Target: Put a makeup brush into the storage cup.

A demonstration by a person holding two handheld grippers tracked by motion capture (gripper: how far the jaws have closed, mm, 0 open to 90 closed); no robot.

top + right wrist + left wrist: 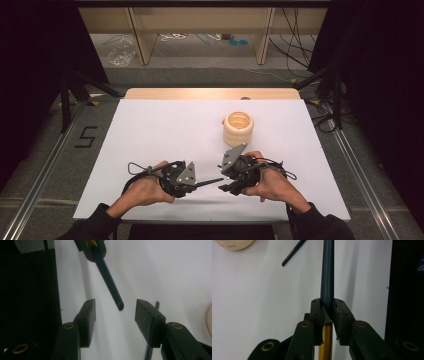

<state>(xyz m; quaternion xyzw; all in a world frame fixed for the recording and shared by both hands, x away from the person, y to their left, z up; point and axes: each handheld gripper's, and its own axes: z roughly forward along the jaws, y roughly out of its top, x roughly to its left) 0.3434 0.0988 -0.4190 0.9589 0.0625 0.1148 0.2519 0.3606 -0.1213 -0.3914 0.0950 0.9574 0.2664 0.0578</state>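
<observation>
My left gripper (328,307) is shut on a pen (327,272) with a dark blue front part and a gold rear part (325,345). In the high view the pen (210,182) juts level to the right from the left gripper (197,184), near the table's front edge. My right gripper (115,312) faces it with its jaws apart. The pen's blue tip (120,305) reaches just between those jaws and touches neither pad. In the high view the right gripper (223,187) sits directly right of the pen's end.
A cream ribbed round holder (238,128) stands behind the right hand on the white table sheet (160,125). A thin dark pencil-like stick (293,253) lies on the sheet near the holder (235,243). The front table edge is close below both hands.
</observation>
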